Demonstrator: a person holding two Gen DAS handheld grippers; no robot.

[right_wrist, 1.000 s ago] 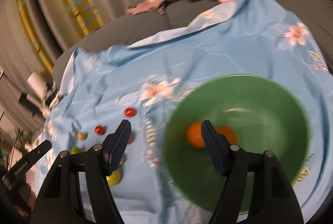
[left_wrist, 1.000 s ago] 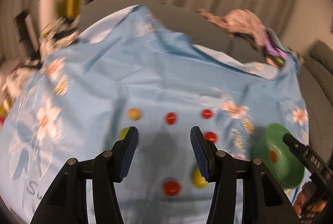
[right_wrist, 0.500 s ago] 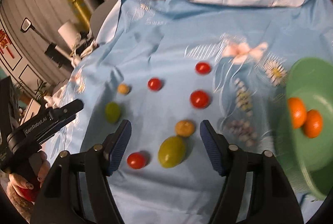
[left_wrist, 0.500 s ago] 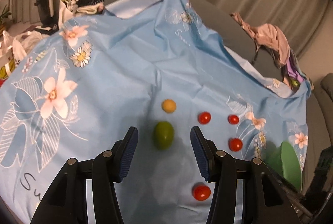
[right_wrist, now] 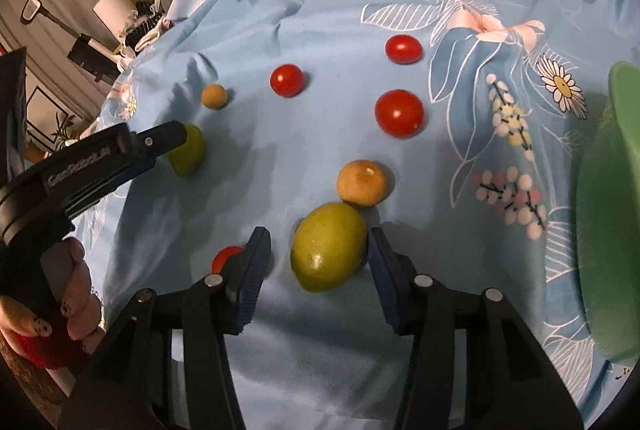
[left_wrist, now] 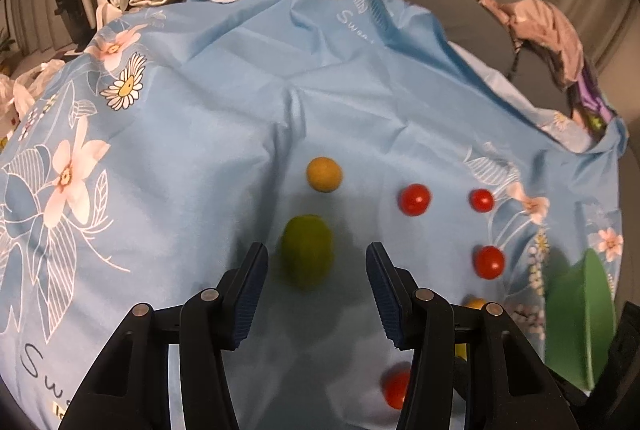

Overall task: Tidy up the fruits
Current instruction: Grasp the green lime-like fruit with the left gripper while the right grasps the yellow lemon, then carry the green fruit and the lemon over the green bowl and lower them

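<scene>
Fruits lie on a blue flowered cloth (left_wrist: 200, 118). In the left wrist view a green fruit (left_wrist: 306, 250) sits just ahead of and between the tips of my open left gripper (left_wrist: 315, 262), not touched. Beyond it lies a small yellow-orange fruit (left_wrist: 324, 174). In the right wrist view a larger green fruit (right_wrist: 328, 246) lies between the closing jaws of my right gripper (right_wrist: 318, 242); the right pad is at its skin, while the left pad stands apart. An orange fruit (right_wrist: 362, 182) rests just behind it. The left gripper (right_wrist: 120, 150) shows at the left there, over its green fruit (right_wrist: 188, 154).
Several red tomatoes (right_wrist: 399, 112) are scattered on the cloth; one tomato (right_wrist: 226, 258) is half hidden behind my right gripper's left finger. A green bowl (right_wrist: 608, 230) stands at the right edge. A person's hand (right_wrist: 68, 310) holds the left gripper. Clothes (left_wrist: 548, 30) lie at the far right.
The right view swung from the green bowl to the fruits, sank, and its jaws narrowed around the large green fruit. The left gripper came down toward its green fruit, still as wide.
</scene>
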